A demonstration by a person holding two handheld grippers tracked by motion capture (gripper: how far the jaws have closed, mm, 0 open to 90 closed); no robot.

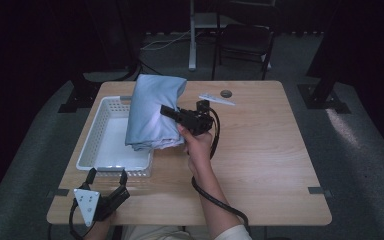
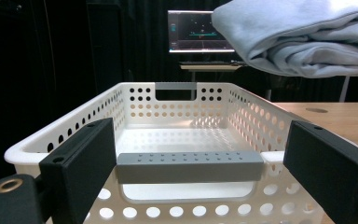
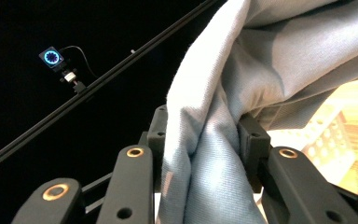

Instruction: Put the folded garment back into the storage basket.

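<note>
Aloft, folded grey cloth pinched in right tongs above white basket; left tongs open, empty.

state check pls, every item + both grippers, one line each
folded cloth: folded, lifted, hanging over the basket's right rim
right gripper: shut on the folded cloth
left gripper: open, jaws either side of the basket's near grey handle, not pressing it
basket: empty, upright on the table
table: bears the basket and a small white item at its far edge
</note>
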